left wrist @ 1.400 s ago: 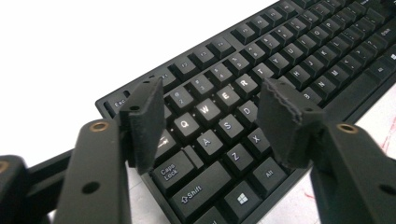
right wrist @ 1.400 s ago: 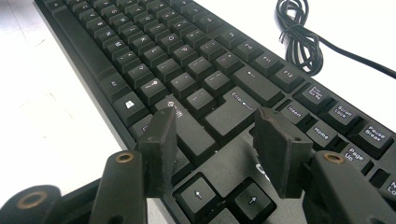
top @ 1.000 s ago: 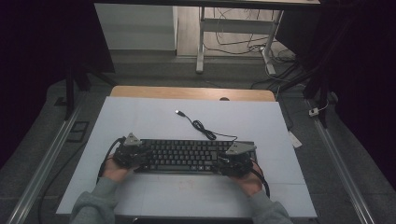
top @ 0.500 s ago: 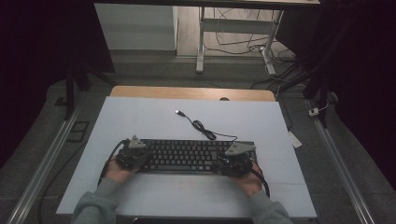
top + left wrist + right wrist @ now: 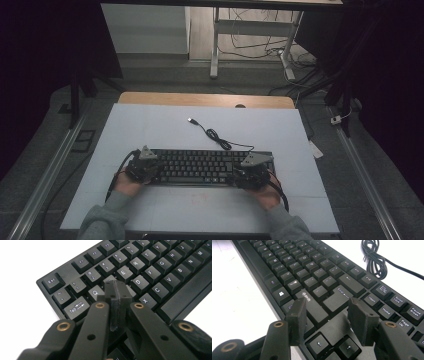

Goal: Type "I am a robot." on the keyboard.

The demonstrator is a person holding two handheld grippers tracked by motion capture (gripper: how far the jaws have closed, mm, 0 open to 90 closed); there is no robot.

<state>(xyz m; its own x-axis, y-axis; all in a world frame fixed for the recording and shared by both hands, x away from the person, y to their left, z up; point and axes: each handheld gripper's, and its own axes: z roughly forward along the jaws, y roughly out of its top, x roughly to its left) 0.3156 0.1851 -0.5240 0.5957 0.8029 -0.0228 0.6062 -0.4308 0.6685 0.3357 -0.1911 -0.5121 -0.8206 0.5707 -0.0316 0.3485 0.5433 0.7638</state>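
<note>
A black keyboard [image 5: 210, 167] lies flat on the near half of the white worktop [image 5: 150, 125], its long side running left to right. Its thin black cable [image 5: 220, 140] leaves the far edge, makes a small tangle just behind the keys and ends in a plug [image 5: 191, 120] lying loose farther back on the worktop.

The left tool [image 5: 143, 169] sits over the left end of the keyboard, held by the person's left hand [image 5: 125, 184]. In the left gripper view the left tool [image 5: 117, 296] has its jaws pressed together with nothing between them; they have just been closing. The joined tips hang over the letter keys just right of the Tab key, around Q and W; whether they touch a key cannot be told.

The right tool [image 5: 250, 175] sits over the right end, held by the right hand [image 5: 265, 194]. In the right gripper view the right tool [image 5: 325, 308] has its jaws spread, empty, poised over the Shift and Enter keys just beyond the arrow keys.
</note>
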